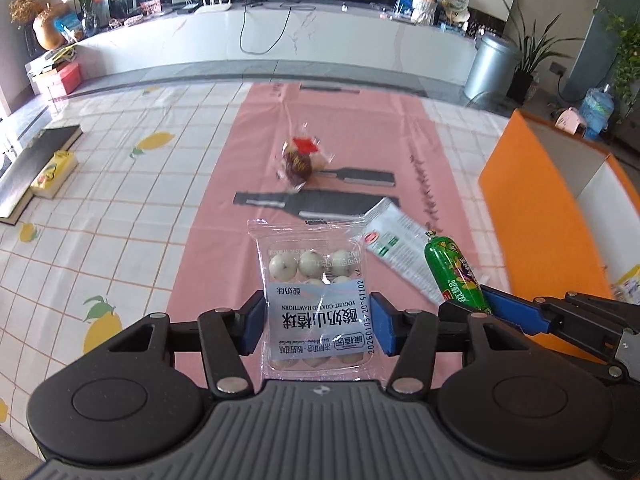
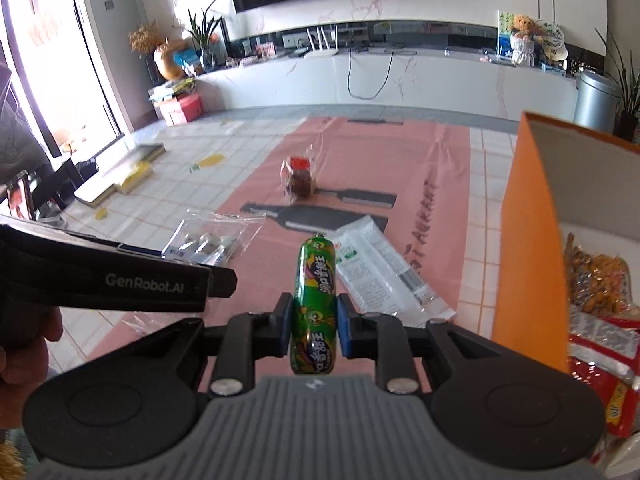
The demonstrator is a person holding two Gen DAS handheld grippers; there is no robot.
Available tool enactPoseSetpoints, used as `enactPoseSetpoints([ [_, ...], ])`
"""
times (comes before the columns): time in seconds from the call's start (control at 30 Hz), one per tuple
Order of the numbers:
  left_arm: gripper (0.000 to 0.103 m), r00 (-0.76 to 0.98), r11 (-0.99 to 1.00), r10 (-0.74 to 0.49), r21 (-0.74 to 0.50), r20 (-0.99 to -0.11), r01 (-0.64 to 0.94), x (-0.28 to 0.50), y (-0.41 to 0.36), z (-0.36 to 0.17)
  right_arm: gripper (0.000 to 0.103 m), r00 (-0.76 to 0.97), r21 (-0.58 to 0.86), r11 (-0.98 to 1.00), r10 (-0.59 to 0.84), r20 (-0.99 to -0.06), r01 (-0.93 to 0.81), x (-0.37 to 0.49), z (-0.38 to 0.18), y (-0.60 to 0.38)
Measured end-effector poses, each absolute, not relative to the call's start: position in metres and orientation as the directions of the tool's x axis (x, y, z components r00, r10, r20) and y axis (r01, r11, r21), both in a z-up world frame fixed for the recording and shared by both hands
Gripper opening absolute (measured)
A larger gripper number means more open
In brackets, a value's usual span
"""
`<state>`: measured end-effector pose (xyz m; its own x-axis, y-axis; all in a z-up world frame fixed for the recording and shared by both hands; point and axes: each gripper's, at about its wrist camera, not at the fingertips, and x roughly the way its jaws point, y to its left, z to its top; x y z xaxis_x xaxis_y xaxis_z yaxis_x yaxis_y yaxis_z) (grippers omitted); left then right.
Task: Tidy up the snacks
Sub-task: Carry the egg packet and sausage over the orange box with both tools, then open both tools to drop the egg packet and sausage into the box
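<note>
My left gripper point(image 1: 318, 322) is shut on a clear pack of yogurt hawthorn balls point(image 1: 316, 296), held above the pink mat point(image 1: 224, 240). My right gripper point(image 2: 313, 330) is shut on a green sausage point(image 2: 314, 304), which also shows in the left wrist view point(image 1: 456, 272). A white flat packet point(image 2: 384, 268) lies on the mat under it. A small clear bag with a dark snack and red label point(image 2: 298, 178) lies farther back on the mat. The orange box point(image 2: 532, 248) stands at the right, with several snack packets point(image 2: 600, 308) inside.
A book point(image 1: 36, 164) and a yellow pack point(image 1: 54, 174) lie at the table's left. The left gripper's body point(image 2: 120, 280) crosses the right wrist view at left. A white counter and a grey bin point(image 1: 494, 68) stand beyond the table.
</note>
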<state>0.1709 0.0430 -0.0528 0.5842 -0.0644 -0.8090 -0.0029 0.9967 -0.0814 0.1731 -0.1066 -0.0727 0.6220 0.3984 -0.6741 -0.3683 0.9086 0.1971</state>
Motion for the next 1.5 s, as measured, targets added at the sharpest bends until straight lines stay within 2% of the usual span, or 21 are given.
enactPoseSetpoints([
  [0.2,0.062,0.632,0.993,-0.117,-0.104,-0.766,0.058,0.162,0.019,-0.013,0.019,0.685,0.229,0.911,0.409,-0.603,-0.342,0.156,-0.027,-0.143],
  [0.4,0.062,0.645,0.976,-0.215,-0.132,-0.733,0.174,0.164,-0.024,0.015,0.019,0.723,0.233,0.926,0.377,-0.579,-0.296,0.144,0.003,-0.195],
  [0.6,0.062,0.63,0.937,-0.288,-0.075,-0.722,0.342,0.175,-0.085,0.029,0.019,0.721,0.206,0.953,0.302,-0.624,-0.22,0.142,0.014,-0.253],
  [0.77,0.062,0.558,0.881,-0.335,-0.044,-0.759,0.47,0.195,-0.132,0.02,0.019,0.685,0.182,0.967,0.255,-0.683,-0.179,0.154,0.009,-0.294],
  [1.1,0.062,0.446,0.714,-0.249,0.149,-0.86,0.684,0.231,-0.201,-0.025,0.019,0.574,0.096,0.975,0.196,-0.795,-0.2,0.198,-0.023,-0.337],
  [1.33,0.063,0.438,0.639,-0.175,0.236,-0.882,0.732,0.247,-0.227,-0.056,0.019,0.513,0.041,0.966,0.171,-0.841,-0.255,0.228,-0.044,-0.34],
  [1.5,0.063,0.418,0.617,-0.149,0.246,-0.896,0.747,0.251,-0.237,-0.066,0.019,0.496,-0.014,0.95,0.15,-0.855,-0.311,0.237,-0.052,-0.334],
])
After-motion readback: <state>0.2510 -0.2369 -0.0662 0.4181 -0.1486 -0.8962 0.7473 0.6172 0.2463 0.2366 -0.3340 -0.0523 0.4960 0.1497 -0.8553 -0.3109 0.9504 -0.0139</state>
